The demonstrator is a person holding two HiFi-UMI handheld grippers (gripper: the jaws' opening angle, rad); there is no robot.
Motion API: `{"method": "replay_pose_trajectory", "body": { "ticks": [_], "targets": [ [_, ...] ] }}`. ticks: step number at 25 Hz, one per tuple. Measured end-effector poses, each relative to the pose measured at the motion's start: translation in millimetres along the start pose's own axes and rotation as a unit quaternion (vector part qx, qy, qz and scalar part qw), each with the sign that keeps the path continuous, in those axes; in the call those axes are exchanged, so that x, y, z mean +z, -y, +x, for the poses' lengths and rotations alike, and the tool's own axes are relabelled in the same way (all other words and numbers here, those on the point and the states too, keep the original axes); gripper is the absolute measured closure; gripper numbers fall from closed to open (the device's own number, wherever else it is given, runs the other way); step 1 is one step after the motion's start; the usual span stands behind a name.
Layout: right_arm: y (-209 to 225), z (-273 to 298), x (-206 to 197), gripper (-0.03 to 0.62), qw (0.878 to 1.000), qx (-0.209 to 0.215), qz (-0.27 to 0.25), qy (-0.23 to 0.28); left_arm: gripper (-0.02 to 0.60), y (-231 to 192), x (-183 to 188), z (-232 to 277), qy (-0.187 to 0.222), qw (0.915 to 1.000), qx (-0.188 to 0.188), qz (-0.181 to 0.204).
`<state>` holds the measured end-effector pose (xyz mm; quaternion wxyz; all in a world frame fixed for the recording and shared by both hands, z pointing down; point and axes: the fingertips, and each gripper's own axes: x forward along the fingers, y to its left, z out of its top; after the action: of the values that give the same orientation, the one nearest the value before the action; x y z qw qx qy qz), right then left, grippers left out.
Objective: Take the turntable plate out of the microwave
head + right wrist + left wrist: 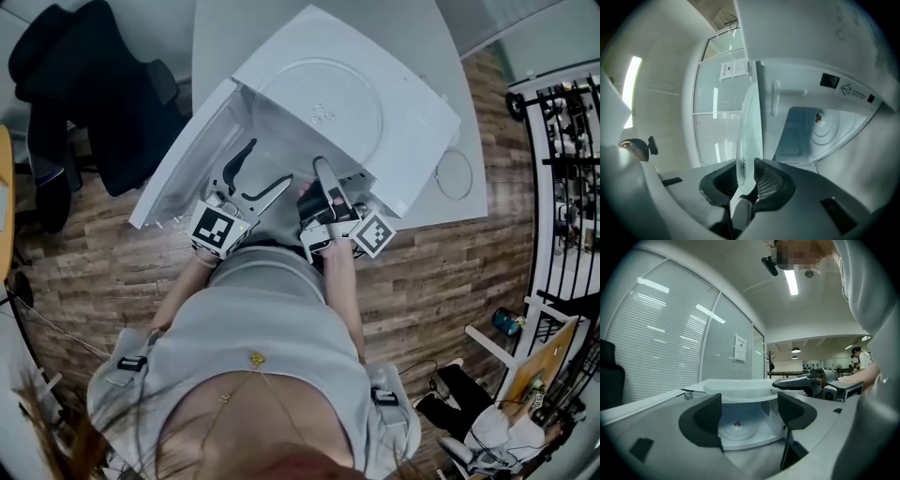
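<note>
The clear glass turntable plate (319,103) lies flat over the top of the white microwave (412,141). My right gripper (323,173) is shut on the plate's near rim. In the right gripper view the plate (747,136) stands edge-on between the ribbed pads of my right gripper (746,180). My left gripper (255,178) is wide open in front of the cavity, with nothing between its fingers. In the left gripper view my left gripper (750,416) frames the bare cavity floor (738,427) with its small hub. The plate (738,387) and my right gripper (806,383) show above it.
The microwave door (178,159) hangs open to the left. A thin ring (457,173) lies on the grey table (216,37) right of the microwave. A black office chair (103,84) stands at the left. Shelving (562,141) and a seated person (487,422) are at the right.
</note>
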<state>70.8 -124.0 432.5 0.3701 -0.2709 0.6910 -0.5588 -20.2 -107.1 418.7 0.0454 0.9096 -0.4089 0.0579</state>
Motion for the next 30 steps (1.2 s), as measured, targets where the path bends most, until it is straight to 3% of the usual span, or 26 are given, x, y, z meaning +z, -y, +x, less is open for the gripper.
{"method": "replay_pose_trajectory", "body": {
  "ticks": [10, 15, 20, 30],
  "targets": [
    [-2, 0, 4, 0.517, 1.0, 0.014, 0.017, 0.004, 0.216, 1, 0, 1, 0.014, 0.9999, -0.01, 0.004],
    [-1, 1, 10, 0.516, 0.999, 0.02, 0.023, 0.013, 0.216, -1, 0, 8, 0.0, 1.0, 0.0, -0.007],
    [-8, 6, 15, 0.515, 0.999, 0.018, -0.027, 0.006, 0.216, 1, 2, 17, 0.012, 0.9999, -0.008, -0.003],
    [-16, 3, 1, 0.4, 0.986, -0.009, -0.16, -0.045, 0.218, 2, 1, 26, 0.007, 0.9999, 0.001, -0.013]
  ]
}}
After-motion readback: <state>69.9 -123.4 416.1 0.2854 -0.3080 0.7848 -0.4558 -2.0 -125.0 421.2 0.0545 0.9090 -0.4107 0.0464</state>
